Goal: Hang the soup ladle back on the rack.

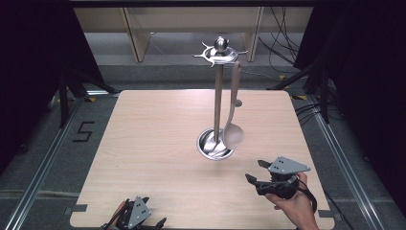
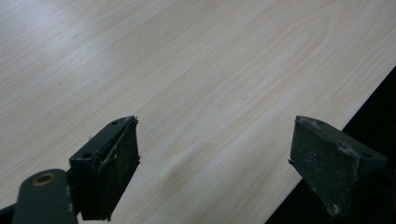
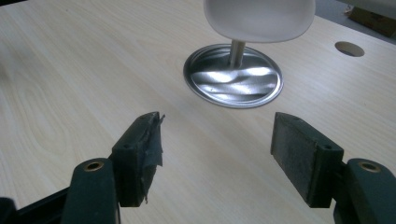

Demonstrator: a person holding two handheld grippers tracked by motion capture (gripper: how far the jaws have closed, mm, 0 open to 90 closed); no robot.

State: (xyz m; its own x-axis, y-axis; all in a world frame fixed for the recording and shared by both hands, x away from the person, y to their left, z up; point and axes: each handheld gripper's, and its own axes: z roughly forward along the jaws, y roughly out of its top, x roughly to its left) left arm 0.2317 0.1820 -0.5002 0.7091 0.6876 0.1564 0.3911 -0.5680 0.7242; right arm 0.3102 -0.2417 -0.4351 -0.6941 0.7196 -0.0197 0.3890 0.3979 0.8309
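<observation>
Risk first, judged from the layout: knocking the utensil stand (image 1: 218, 100) over, since a tall thin pole on a small round base (image 3: 233, 75) would tip from a sideways push high up; also setting the hanging ladle (image 1: 232, 120) swinging by grazing its bowl, or pinching only the rounded bowl (image 3: 259, 18) so that it slips from the pads. Ladle hung from a hook at the top of the stand, handle running down just beside the pole, pale bowl low, just above the base and toward its right edge. Right gripper (image 1: 258, 173) in front of the base and somewhat to its right, near but apart, jaws spread wide with nothing between them; in the right gripper view, bowl ahead of and above the gap, base centred beyond the jaws. Left gripper (image 1: 146, 221) well apart from the stand, at the near edge of the table (image 1: 143, 143), jaws likewise wide open and empty over bare wood.
</observation>
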